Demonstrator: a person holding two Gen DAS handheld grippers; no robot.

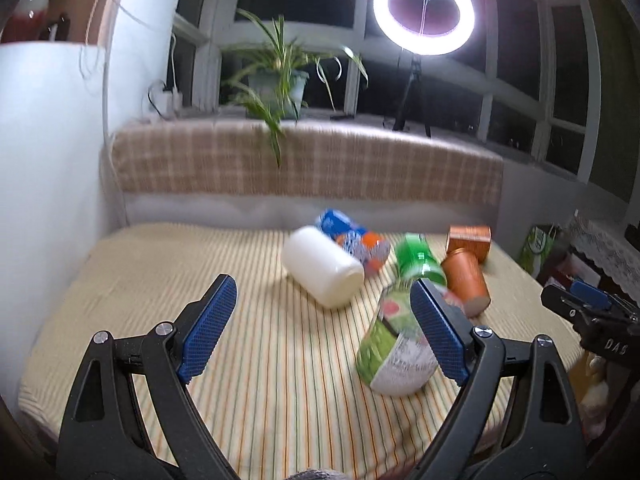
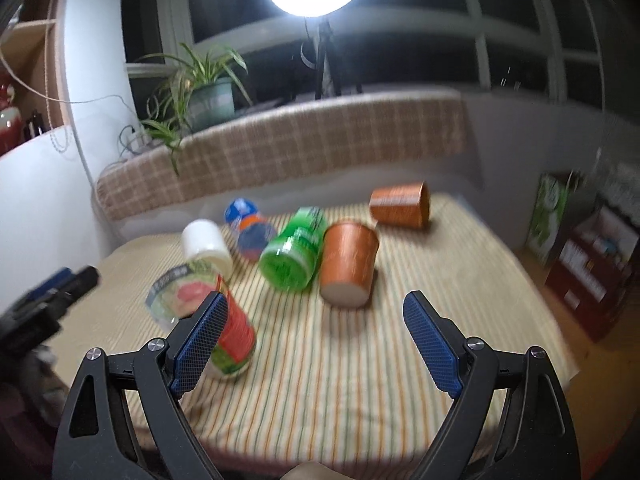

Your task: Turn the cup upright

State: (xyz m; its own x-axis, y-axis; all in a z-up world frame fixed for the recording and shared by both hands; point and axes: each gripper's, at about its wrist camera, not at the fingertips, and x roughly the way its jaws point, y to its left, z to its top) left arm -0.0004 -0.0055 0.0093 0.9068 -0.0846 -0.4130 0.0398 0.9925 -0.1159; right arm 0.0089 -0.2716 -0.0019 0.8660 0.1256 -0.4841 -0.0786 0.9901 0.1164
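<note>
The right gripper point(image 2: 314, 344) and left gripper point(image 1: 324, 328) are both hovering wide apart, empty, above the striped cloth point(image 2: 340, 380). The nearest orange cup point(image 2: 348, 266), a smooth tapered paper shape, is lying on its side just ahead of the right gripper, touching a glossy green cup point(image 2: 292, 254). A good grasp probably means straddling its wall mid-body, squeezing gently.

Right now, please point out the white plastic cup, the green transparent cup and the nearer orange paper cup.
White plastic cup point(image 1: 322, 266): left wrist view, middle of its side wall.
Green transparent cup point(image 2: 292, 256): right wrist view, its side near the base.
Nearer orange paper cup point(image 2: 349, 260): right wrist view, middle of its side.
</note>
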